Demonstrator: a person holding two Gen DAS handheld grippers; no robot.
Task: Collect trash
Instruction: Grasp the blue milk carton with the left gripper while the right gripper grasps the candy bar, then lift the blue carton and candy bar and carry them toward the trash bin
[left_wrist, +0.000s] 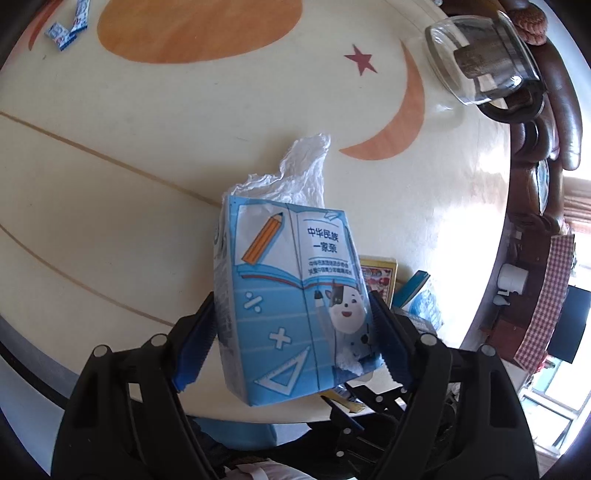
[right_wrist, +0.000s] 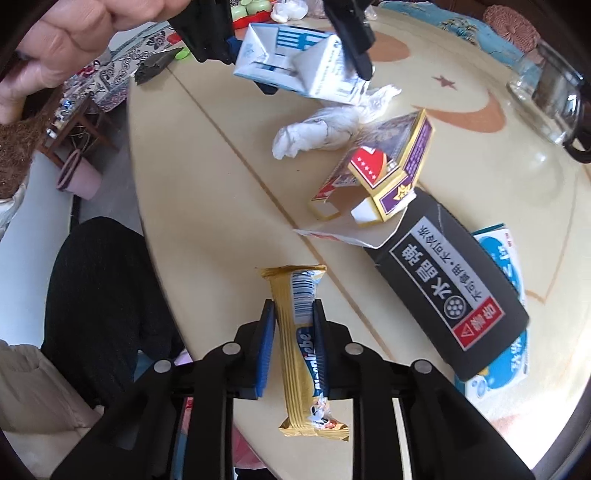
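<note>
**Both tongs loaded**

L tongs clamped on blue milk carton, held above surface w/ crumpled tissue below. R tongs squeezed tight on gold snack wrapper over surface edge; black box nearby.

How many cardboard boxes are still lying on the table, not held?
3: the torn red-and-purple box mid-table, the black box beside it, the blue-and-white box under that. More may be hidden.

left tool gripping, right tool clamped
</note>
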